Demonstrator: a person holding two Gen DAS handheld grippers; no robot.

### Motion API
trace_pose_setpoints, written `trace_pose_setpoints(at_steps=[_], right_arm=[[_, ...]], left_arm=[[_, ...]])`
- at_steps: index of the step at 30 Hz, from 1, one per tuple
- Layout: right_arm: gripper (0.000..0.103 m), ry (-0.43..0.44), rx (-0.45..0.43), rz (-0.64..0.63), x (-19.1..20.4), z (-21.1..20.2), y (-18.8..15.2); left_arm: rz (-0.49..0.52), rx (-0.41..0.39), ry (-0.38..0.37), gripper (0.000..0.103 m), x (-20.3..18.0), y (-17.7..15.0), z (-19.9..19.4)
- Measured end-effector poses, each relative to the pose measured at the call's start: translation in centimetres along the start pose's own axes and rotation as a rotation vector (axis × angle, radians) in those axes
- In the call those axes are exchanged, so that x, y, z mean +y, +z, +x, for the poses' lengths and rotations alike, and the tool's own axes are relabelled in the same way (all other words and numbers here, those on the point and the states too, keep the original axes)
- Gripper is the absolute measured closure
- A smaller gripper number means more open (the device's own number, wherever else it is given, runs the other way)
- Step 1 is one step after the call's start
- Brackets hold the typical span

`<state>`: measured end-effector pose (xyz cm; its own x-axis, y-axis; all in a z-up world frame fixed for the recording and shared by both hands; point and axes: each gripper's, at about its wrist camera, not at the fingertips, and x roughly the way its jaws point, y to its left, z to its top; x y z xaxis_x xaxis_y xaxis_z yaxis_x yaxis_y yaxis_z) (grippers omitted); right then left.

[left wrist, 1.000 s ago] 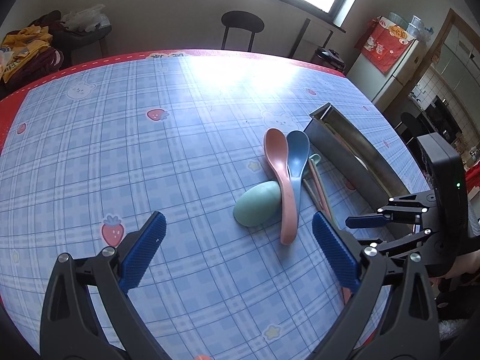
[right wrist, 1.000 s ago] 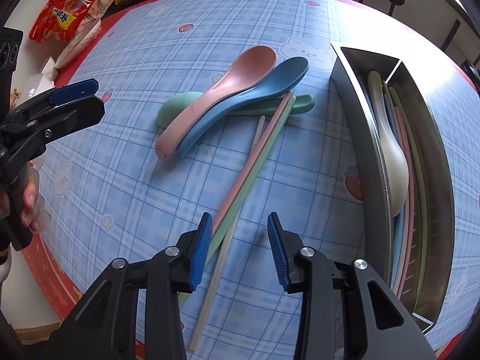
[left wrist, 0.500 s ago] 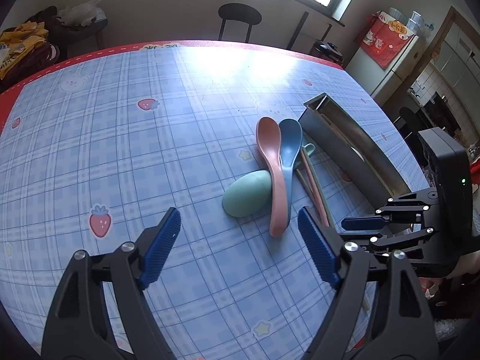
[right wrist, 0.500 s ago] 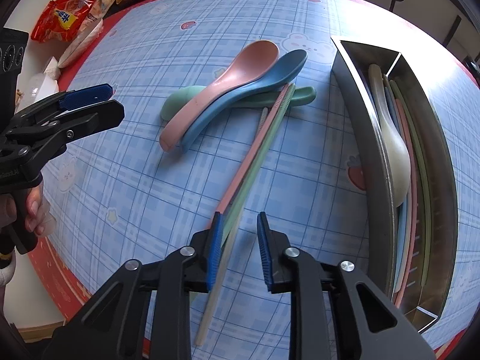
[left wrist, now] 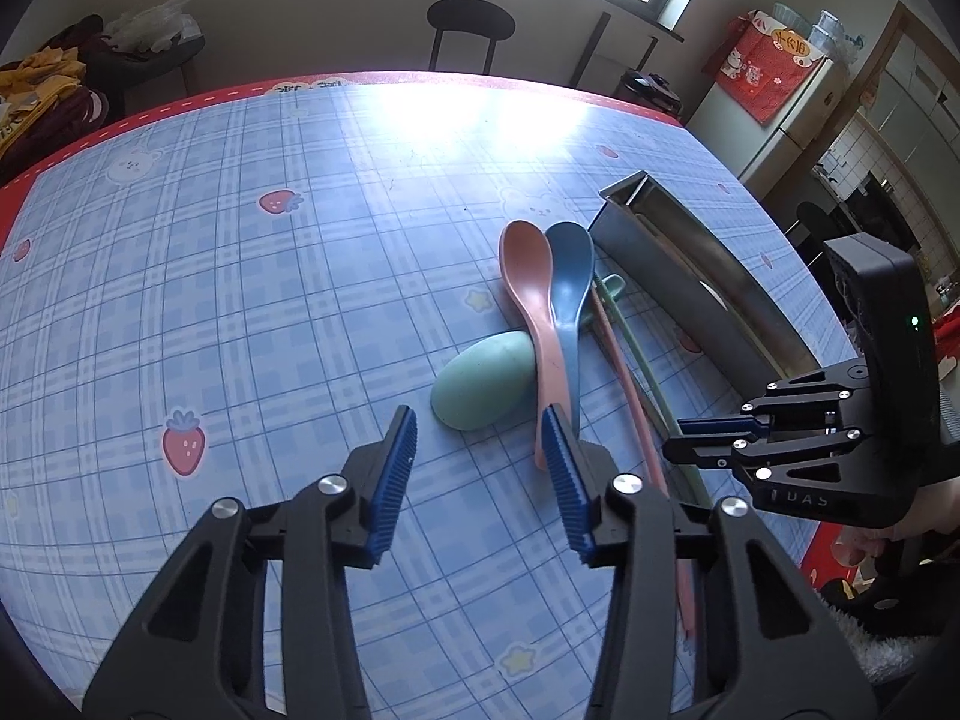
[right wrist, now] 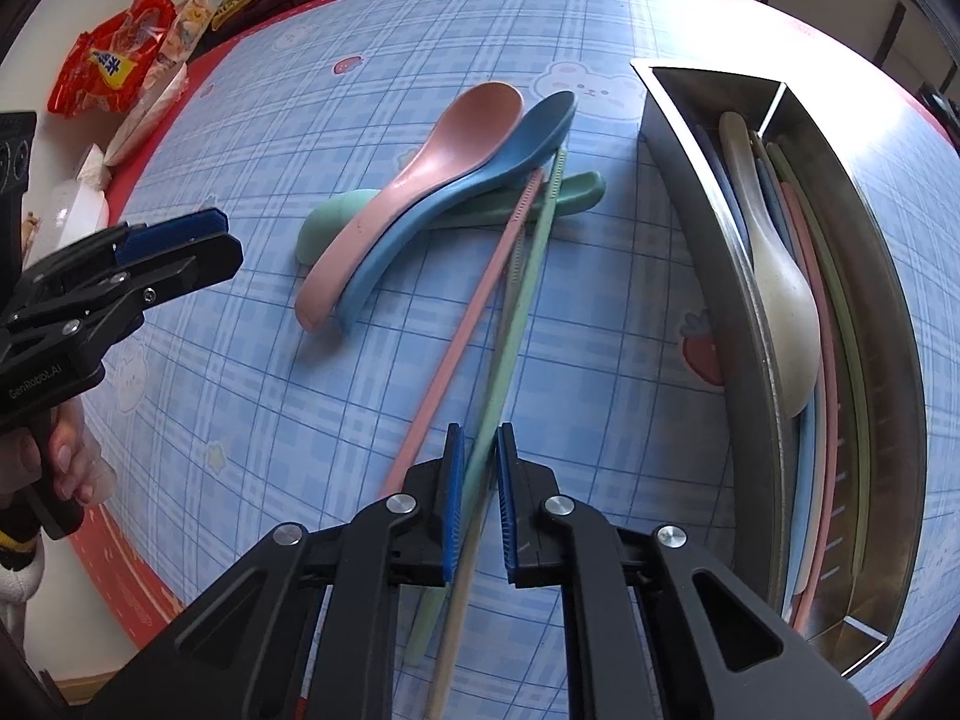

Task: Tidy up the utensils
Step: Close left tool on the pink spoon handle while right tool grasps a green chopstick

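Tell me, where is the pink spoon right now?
The pink spoon lies on the table in the middle of the right wrist view, beside the blue spoon, both across the green spoon, left of the metal tray.

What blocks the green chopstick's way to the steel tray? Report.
Nothing lies on the tablecloth between them. The green chopstick, clamped in the right hand-held gripper, must clear only the steel tray's near wall; its tip rests on the green spoon.

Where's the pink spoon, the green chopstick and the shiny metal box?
pink spoon [right wrist: 480,120], right wrist view, on its bowl.
green chopstick [right wrist: 528,276], right wrist view, on its mid shaft.
metal box [right wrist: 726,276], right wrist view, on its near side wall.
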<state>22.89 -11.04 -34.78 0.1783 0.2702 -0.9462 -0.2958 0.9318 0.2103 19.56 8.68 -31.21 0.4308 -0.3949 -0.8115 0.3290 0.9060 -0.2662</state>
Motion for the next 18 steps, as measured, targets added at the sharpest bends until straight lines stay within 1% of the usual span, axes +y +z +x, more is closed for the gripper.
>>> trace_pose_setpoints(at_steps=[3, 4, 7, 11, 14, 16, 18], right_arm=[[0.096, -0.005, -0.014, 0.017, -0.6, -0.6, -0.5], [0.096, -0.008, -0.017, 0.02, -0.6, -0.6, -0.4], [0.097, -0.013, -0.029, 0.034, -1.1, -0.9, -0.7], [0.097, -0.007, -0.04, 0.039, -1.5, -1.3, -1.1], [0.097, -0.019, -0.054, 0.035, -1.5, -1.6, -1.2], [0.097, -0.018, -0.057, 0.046, -1.8, -1.8, -1.4], [0.097, -0.019, -0.055, 0.05, -2.0, -1.7, -1.5]], left_arm=[[0.017, -0.001, -0.019, 0.07, -0.5, 0.0, 0.0], [0.023, 0.004, -0.024, 0.071, -0.7, 0.0, 0.1], [0.026, 0.022, -0.029, 0.071, -1.2, 0.2, 0.7], [0.001, 0.039, -0.068, 0.071, -1.9, 0.4, 1.7], [-0.011, 0.053, -0.092, 0.071, -2.5, 0.7, 2.6], [-0.033, 0.062, -0.102, 0.071, -2.8, 0.9, 3.2], [-0.079, 0.069, -0.121, 0.071, -2.8, 1.2, 3.9]])
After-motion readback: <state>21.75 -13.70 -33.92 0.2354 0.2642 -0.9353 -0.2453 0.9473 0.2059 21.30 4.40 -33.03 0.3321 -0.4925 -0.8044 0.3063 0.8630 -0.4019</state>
